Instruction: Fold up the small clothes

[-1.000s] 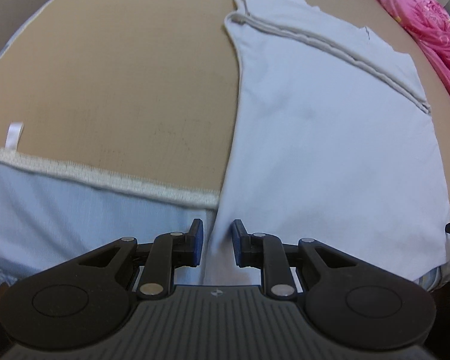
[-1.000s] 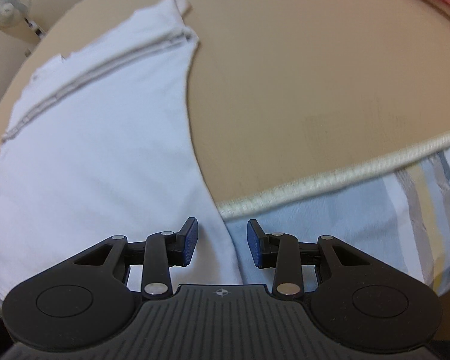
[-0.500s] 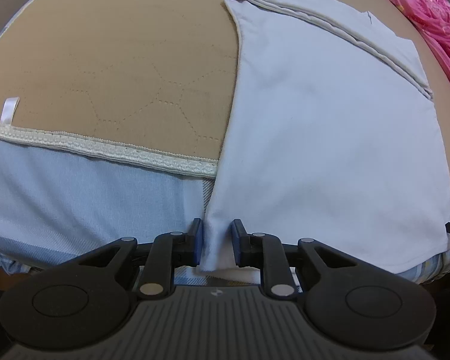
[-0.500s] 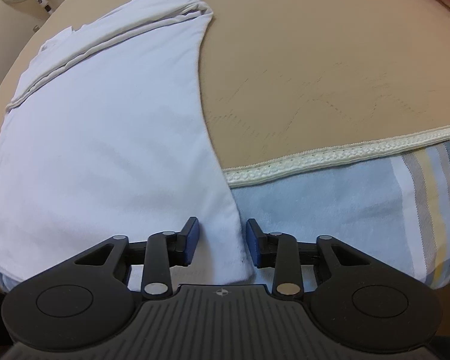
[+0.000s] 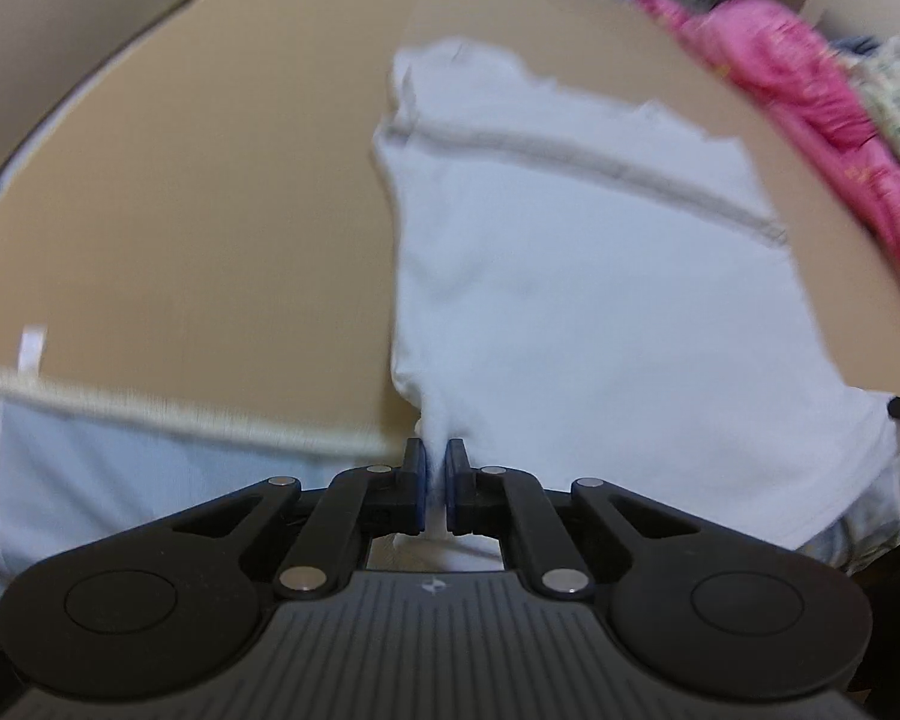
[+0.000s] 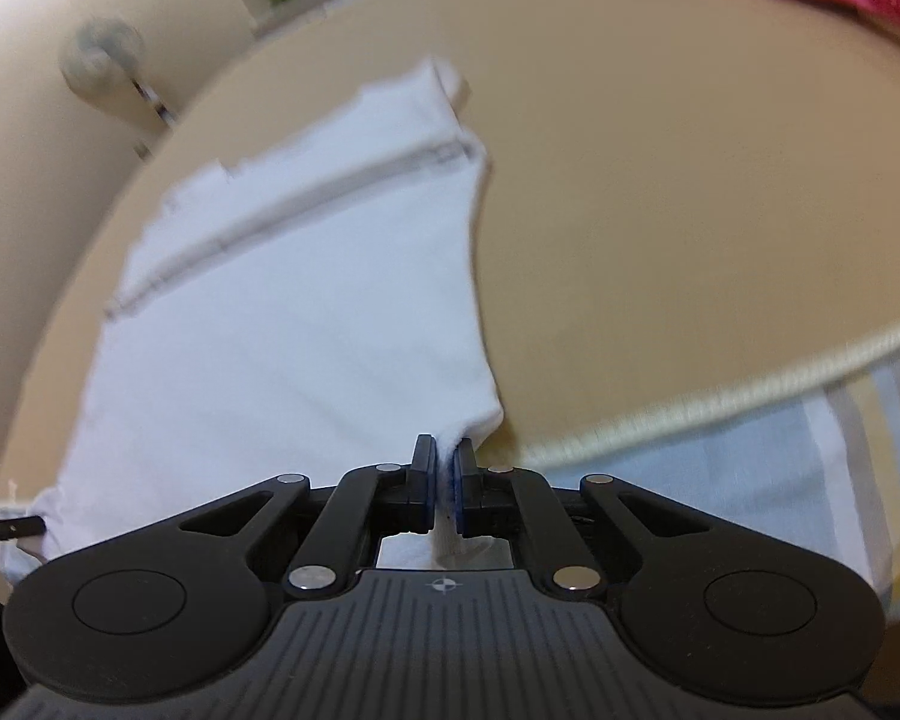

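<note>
Left wrist view, left gripper (image 5: 435, 474) level, jaws pinching white shirt (image 5: 576, 312) corner, right gripper (image 6: 444, 474) likewise

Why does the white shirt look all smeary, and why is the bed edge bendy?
Left wrist view: motion blur smears the white shirt and pink blanket, while the left gripper stays sharp. Right wrist view: the same blur on the fan; the right gripper is crisp. The fisheye lens bends the tan mat edge.
</note>
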